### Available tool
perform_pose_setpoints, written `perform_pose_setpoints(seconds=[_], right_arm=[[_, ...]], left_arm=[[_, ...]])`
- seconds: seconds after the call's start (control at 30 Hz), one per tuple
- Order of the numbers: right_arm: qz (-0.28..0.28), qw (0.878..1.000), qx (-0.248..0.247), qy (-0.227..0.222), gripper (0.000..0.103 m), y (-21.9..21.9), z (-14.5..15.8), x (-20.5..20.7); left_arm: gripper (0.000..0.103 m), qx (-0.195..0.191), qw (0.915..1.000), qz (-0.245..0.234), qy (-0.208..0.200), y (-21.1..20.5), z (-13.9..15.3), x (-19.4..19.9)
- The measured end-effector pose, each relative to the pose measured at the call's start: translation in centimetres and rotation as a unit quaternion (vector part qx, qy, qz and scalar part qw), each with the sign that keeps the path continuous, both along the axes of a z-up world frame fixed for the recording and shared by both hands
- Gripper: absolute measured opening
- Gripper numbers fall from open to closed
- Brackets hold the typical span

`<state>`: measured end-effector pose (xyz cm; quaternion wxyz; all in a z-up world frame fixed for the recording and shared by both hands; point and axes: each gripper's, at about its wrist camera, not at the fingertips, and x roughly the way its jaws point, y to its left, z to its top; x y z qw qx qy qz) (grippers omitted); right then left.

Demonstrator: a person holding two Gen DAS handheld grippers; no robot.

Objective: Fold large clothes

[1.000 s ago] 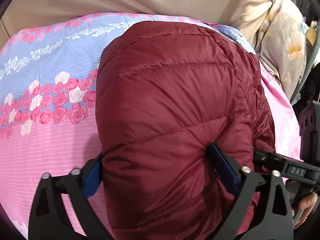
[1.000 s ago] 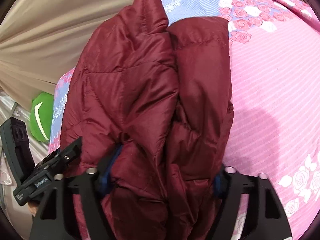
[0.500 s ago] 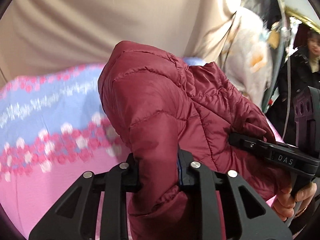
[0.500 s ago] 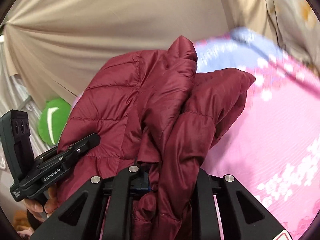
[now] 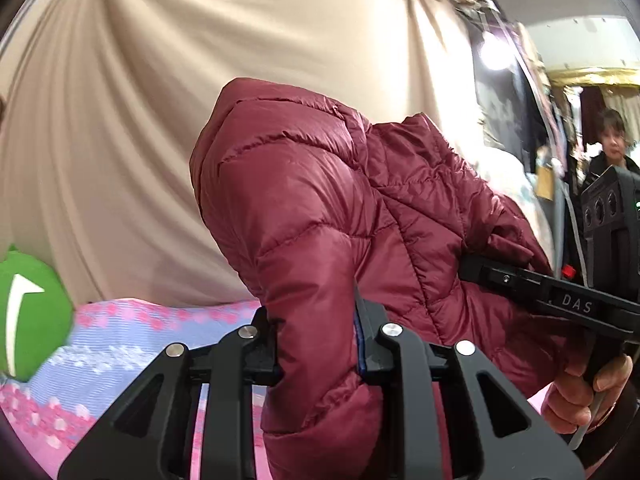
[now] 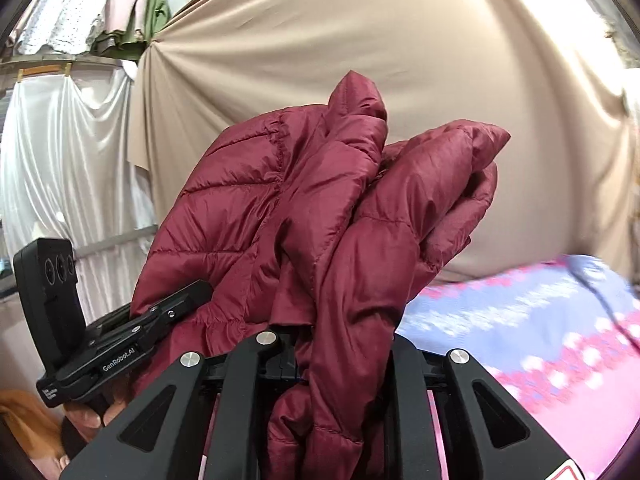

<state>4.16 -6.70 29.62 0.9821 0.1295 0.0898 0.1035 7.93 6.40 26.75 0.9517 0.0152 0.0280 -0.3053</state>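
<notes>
A second ago the maroon puffer jacket (image 5: 340, 240) lay flat on the floral bedsheet (image 5: 120, 340). Now both the left gripper (image 5: 318, 344) and the right gripper (image 6: 340, 354), clamped on it, have lifted it toward 12 o'clock, probably to carry away.

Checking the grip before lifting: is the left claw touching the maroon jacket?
Touching. The left wrist view shows the left claw pinching a fold of the maroon jacket.

— My left gripper (image 5: 318, 344): matte black linkage, silver screw heads, blue pad edging.
— Right gripper (image 6: 344, 354) matches; bare-skinned hand (image 5: 580, 396) grips its handle marked "DAS".
</notes>
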Motion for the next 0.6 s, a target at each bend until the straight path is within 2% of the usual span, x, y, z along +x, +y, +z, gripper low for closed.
perform_pose_setpoints(seconds=[0.07,0.17,0.27,0.37,0.4,0.43,0.47,0.5,0.6], right_arm=[[0.022,1.0,0.015,0.013,0.017,1.1,-0.5,3.3],[0.045,0.997,0.038,0.058,0.019,2.4,-3.0,9.5],[0.043,0.989,0.049,0.13,0.021,5.0,-8.7,16.5],[0.027,0.971,0.047,0.231,0.024,7.3,-17.1,22.3],[0.019,0.96,0.041,0.277,0.027,8.0,-20.8,24.0],[0.009,0.951,0.039,0.305,0.045,8.4,-23.1,24.7],[0.001,0.951,0.044,0.305,0.052,8.5,-24.7,24.7],[0.004,0.956,0.047,0.291,0.052,8.5,-25.3,24.3],[0.012,0.954,0.047,0.297,0.053,7.7,-24.8,23.6]], left_arm=[[0.024,0.004,0.9997,0.022,0.003,1.3,-0.2,1.6],[0.024,0.019,0.9974,0.056,0.039,3.1,-2.5,6.4],[0.025,0.049,0.9892,0.087,0.108,3.8,-7.2,12.4],[0.026,0.077,0.9714,0.11,0.196,3.7,-14.9,18.6],[0.033,0.086,0.9617,0.119,0.232,4.0,-17.9,20.4],[0.04,0.097,0.952,0.143,0.253,4.0,-20.7,21.8],[0.042,0.094,0.9539,0.154,0.24,4.4,-22.2,21.7],[0.043,0.087,0.9606,0.144,0.222,4.8,-22.8,21.1],[0.044,0.106,0.9608,0.138,0.216,5.1,-22.1,20.4]])
